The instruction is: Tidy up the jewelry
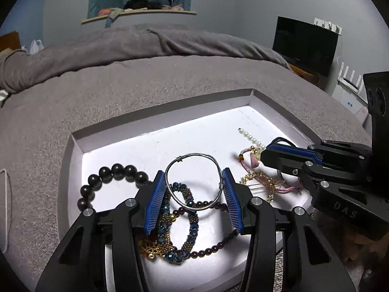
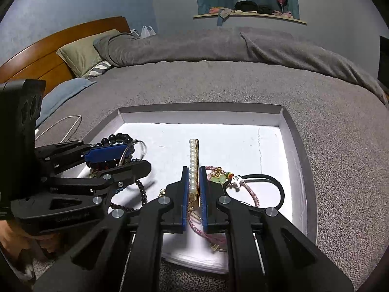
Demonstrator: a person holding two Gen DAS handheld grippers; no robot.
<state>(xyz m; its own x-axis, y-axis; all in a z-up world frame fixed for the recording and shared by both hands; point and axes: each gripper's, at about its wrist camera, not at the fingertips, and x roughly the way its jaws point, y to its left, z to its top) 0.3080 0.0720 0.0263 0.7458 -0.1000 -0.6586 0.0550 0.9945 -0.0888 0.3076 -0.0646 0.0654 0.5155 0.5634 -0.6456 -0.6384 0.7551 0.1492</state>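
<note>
A white shallow box lid point(image 1: 155, 143) lies on a grey bed and holds the jewelry. My left gripper point(image 1: 193, 177) has its pads against both sides of a silver wire bangle point(image 1: 192, 157), which spans the gap. Under it lie a blue beaded bracelet point(image 1: 192, 221), a dark purple bead bracelet point(image 1: 214, 245) and a black bead bracelet point(image 1: 116, 170). My right gripper point(image 2: 194, 172) is shut on a pearl hair clip point(image 2: 192, 155) that points away from me. Pink cord bracelets point(image 2: 252, 194) and a black hair tie point(image 2: 279, 187) lie to its right.
The grey blanket point(image 2: 218, 82) surrounds the box lid point(image 2: 299, 146). A white cable point(image 2: 68, 124) lies on the bed left of the box. Pillows point(image 2: 82, 53) and a wooden headboard point(image 2: 48, 48) are at the far left. A dark screen point(image 1: 306, 41) stands at the right.
</note>
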